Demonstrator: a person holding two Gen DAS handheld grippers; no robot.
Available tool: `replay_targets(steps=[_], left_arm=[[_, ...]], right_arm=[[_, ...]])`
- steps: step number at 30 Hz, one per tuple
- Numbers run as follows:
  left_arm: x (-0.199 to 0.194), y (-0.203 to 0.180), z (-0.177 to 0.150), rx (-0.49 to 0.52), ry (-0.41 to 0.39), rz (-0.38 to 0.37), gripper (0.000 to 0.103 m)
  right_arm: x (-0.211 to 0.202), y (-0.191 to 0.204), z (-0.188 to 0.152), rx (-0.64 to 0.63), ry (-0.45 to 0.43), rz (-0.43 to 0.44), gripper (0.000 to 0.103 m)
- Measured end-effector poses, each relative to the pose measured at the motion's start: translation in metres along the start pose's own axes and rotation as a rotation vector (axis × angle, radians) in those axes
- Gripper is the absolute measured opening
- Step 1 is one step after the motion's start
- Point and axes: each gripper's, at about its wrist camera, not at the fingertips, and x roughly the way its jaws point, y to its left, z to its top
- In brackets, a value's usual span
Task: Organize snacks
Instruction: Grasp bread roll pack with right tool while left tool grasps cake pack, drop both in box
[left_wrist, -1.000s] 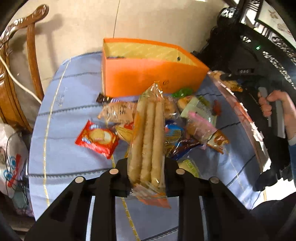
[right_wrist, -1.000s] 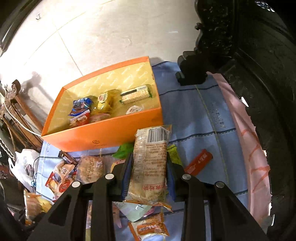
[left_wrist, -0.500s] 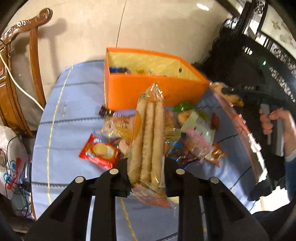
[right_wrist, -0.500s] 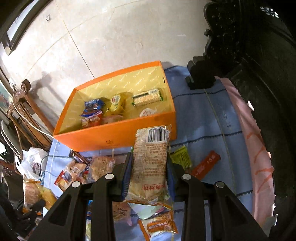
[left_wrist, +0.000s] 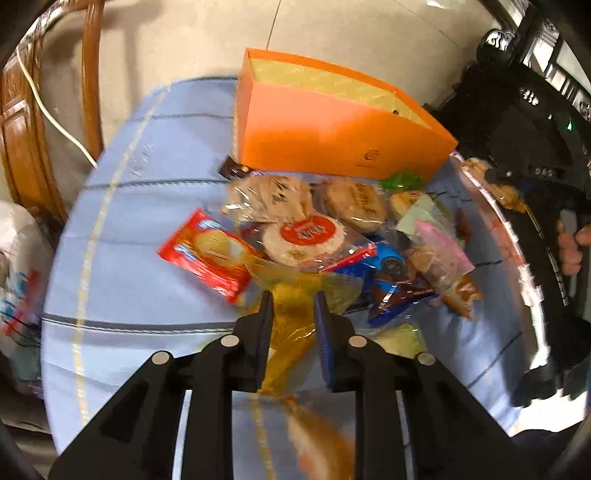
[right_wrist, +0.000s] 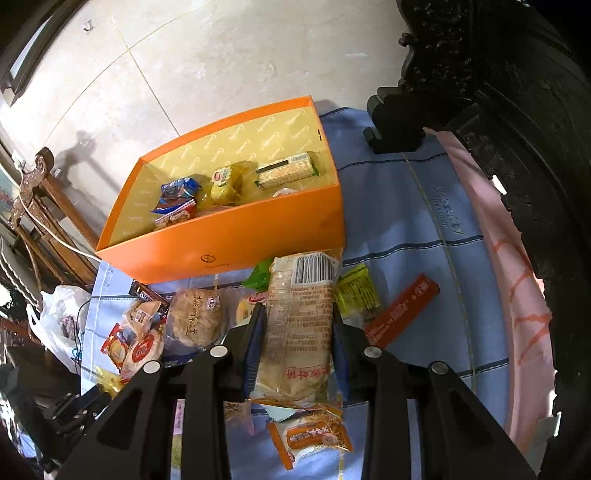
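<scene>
My left gripper (left_wrist: 291, 314) hangs low over the snack pile (left_wrist: 332, 236) on the blue tablecloth. Its jaws are closing on the yellow-orange wrapper of a long biscuit-stick packet (left_wrist: 291, 332). The packet's body droops toward the camera as a blur. My right gripper (right_wrist: 295, 332) is shut on a tan bread packet (right_wrist: 299, 325) with a barcode, held upright just in front of the orange box (right_wrist: 236, 236). Inside the box lie a blue packet (right_wrist: 177, 192), a yellow one (right_wrist: 225, 184) and a cracker pack (right_wrist: 288, 173). The left wrist view shows the orange box (left_wrist: 332, 140) behind the pile.
A red bar (right_wrist: 402, 310), a yellow-green sachet (right_wrist: 356, 291) and an orange packet (right_wrist: 314, 439) lie near my right gripper. Dark carved furniture (right_wrist: 517, 110) borders the table on the right. Beyond the left edge are a wooden chair (left_wrist: 22, 122) and a white cable (left_wrist: 55, 114).
My left gripper has sunk toward the pile. The stick packet, upright before, has swung down and now hangs blurred below the jaws. The right gripper and its bread packet have barely moved.
</scene>
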Motion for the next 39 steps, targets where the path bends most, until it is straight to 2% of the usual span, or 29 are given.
replay_targets(steps=[3,4,5,6,7,8,9,11,16,18,20,21,24,28,32,34,37,39], left_arm=[[-0.012,-0.014,-0.010,0.045,0.010,0.018,0.020],[-0.019,-0.016,-0.015,0.043,0.011,0.007,0.026],[-0.027,-0.019,-0.021,0.052,0.012,0.002,0.039],[-0.036,-0.023,-0.031,0.081,0.020,0.041,0.081],[-0.046,-0.026,-0.041,0.107,0.007,0.098,0.098],[-0.056,-0.028,-0.053,0.143,-0.023,0.142,0.099],[-0.062,-0.028,-0.061,0.163,-0.026,0.154,0.099],[-0.069,-0.027,-0.079,0.185,0.003,0.178,0.099],[-0.053,-0.017,-0.123,0.241,0.113,0.190,0.099],[-0.045,-0.013,-0.132,0.233,0.105,0.159,0.098],[-0.026,-0.007,-0.140,0.189,0.166,0.119,0.040],[-0.022,-0.003,-0.142,0.158,0.166,0.121,0.035],[-0.023,0.002,-0.139,0.088,0.159,0.033,0.035],[-0.029,0.002,-0.132,0.068,0.141,0.012,0.035],[-0.048,-0.013,-0.100,0.097,0.066,0.014,0.035],[-0.050,-0.024,-0.068,0.094,0.027,0.040,0.035],[-0.045,-0.044,-0.007,0.101,-0.048,0.047,0.035],[-0.034,-0.060,0.046,0.121,-0.091,0.063,0.035]], right_arm=[[-0.006,-0.001,0.001,-0.006,-0.014,-0.007,0.033],[-0.009,-0.002,0.002,-0.007,-0.023,-0.014,0.033],[-0.012,-0.004,0.002,-0.005,-0.030,-0.018,0.033],[-0.015,-0.005,0.002,-0.002,-0.035,-0.019,0.033],[-0.017,-0.006,0.002,-0.002,-0.041,-0.022,0.033],[-0.019,-0.006,0.001,-0.004,-0.043,-0.026,0.033],[-0.020,-0.006,0.001,-0.007,-0.046,-0.029,0.033],[-0.021,-0.005,0.000,-0.012,-0.042,-0.026,0.033],[-0.016,0.001,-0.004,-0.020,-0.018,0.004,0.033],[-0.017,0.006,-0.006,-0.034,-0.020,0.006,0.033],[-0.018,0.009,-0.006,-0.035,-0.021,0.015,0.033],[-0.019,0.010,-0.005,-0.035,-0.024,0.021,0.033],[-0.025,0.012,-0.004,-0.040,-0.041,0.025,0.033],[-0.033,0.012,-0.002,-0.037,-0.056,0.031,0.033],[-0.038,0.013,0.001,-0.040,-0.067,0.033,0.033],[-0.039,0.015,0.004,-0.041,-0.074,0.042,0.033],[-0.038,0.021,0.022,-0.051,-0.091,0.054,0.033],[-0.035,0.027,0.038,-0.062,-0.104,0.065,0.033]])
